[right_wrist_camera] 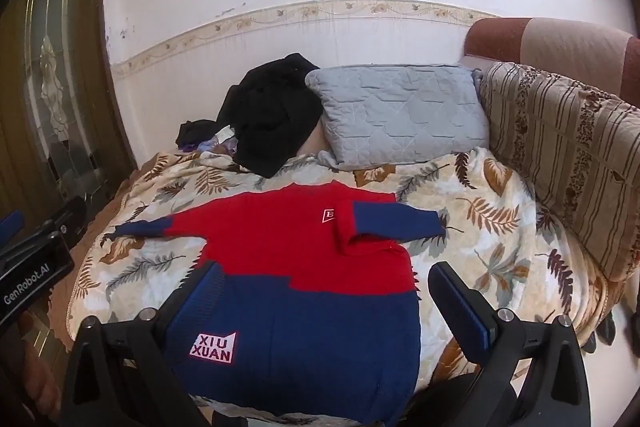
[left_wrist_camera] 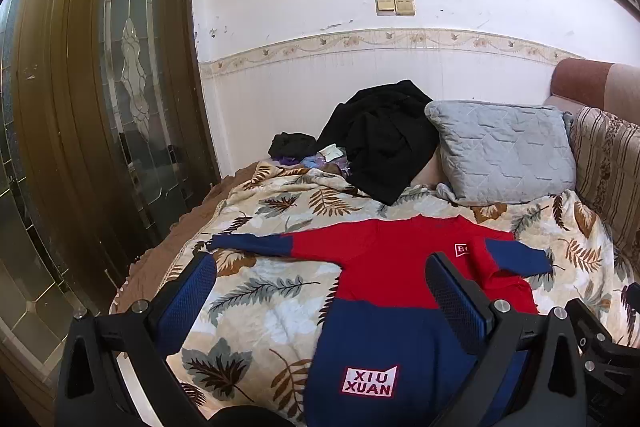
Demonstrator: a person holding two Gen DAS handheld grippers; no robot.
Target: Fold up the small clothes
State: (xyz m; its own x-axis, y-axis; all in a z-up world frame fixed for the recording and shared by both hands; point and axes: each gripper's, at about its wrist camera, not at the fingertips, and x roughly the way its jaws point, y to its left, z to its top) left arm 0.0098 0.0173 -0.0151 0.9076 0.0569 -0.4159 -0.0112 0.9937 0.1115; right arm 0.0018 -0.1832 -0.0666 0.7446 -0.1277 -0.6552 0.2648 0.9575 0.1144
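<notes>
A small red and navy sweater lies flat on the leaf-print blanket, hem nearest me, with a "XIU XUAN" patch on the navy part. Its left sleeve stretches out sideways. Its right sleeve is folded in over the chest. My left gripper hovers open above the hem's left side, nothing between its fingers. My right gripper hangs open over the hem's right side, holding nothing. In the right wrist view the left gripper's body shows at the left edge.
A heap of black clothes and a grey quilted pillow lie at the blanket's far end by the wall. A striped cushion lines the right side. A wooden glazed door stands left.
</notes>
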